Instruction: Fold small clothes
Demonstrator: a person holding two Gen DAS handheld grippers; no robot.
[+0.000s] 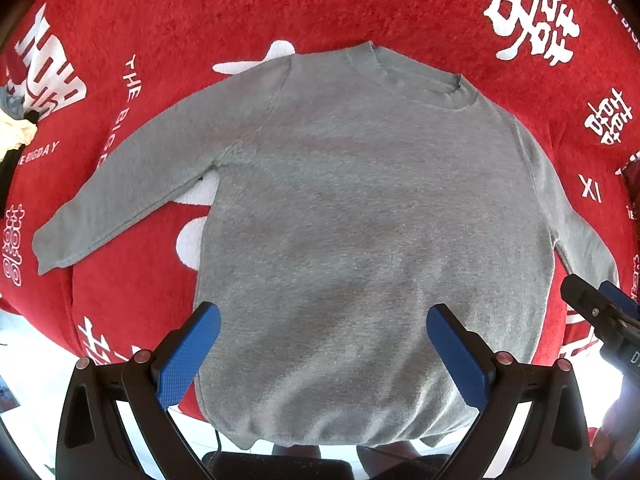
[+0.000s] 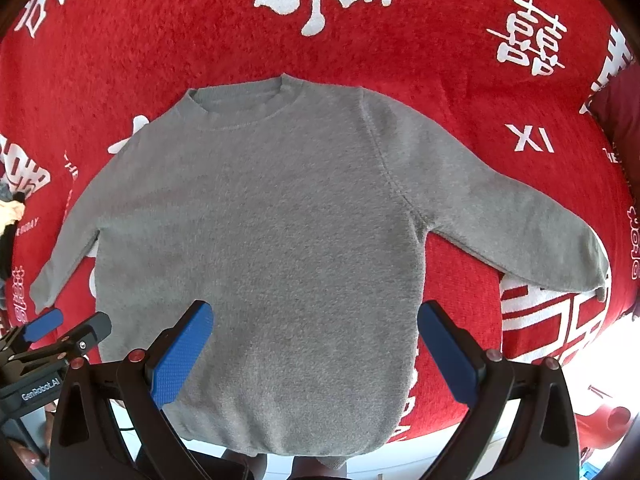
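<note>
A small grey long-sleeved sweater (image 1: 352, 208) lies flat on a red blanket (image 1: 200, 20), collar away from me and both sleeves spread outward. It also shows in the right wrist view (image 2: 272, 232). My left gripper (image 1: 323, 324) is open and empty, hovering above the sweater's lower hem. My right gripper (image 2: 314, 322) is open and empty above the same hem area. The right gripper shows at the right edge of the left wrist view (image 1: 596, 312), and the left gripper at the left edge of the right wrist view (image 2: 64, 330).
The red blanket (image 2: 440, 60) carries white characters and lettering. A pile of other clothes (image 1: 16, 128) lies at its far left edge. The sweater hem hangs over the blanket's near edge, with pale floor (image 1: 36, 364) below.
</note>
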